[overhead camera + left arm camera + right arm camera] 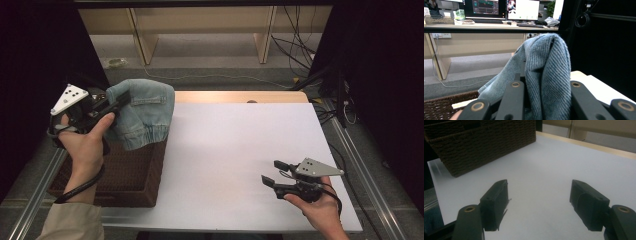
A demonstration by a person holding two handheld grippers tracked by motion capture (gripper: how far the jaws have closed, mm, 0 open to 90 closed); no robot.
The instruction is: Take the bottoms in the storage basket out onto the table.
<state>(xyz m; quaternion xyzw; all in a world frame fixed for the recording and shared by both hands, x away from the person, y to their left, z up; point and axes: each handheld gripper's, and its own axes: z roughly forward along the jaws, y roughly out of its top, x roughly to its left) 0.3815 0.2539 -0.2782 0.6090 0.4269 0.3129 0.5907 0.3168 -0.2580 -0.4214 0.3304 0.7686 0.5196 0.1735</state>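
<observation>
The right gripper (539,202) stands with its two black jaws spread wide apart, nothing between them, above the white table surface (544,172). A dark brown woven basket (481,142) stands on the table at 11 o'clock, well apart from the jaws. A wooden table edge (599,147) runs at 1 o'clock.

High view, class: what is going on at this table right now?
A person works with a claw in each hand. The left claw is shut on a piece of light blue denim clothing, holding it up above a dark woven basket at the left edge of the white table. The right claw is open and holds nothing, low over the table near the front right.
</observation>
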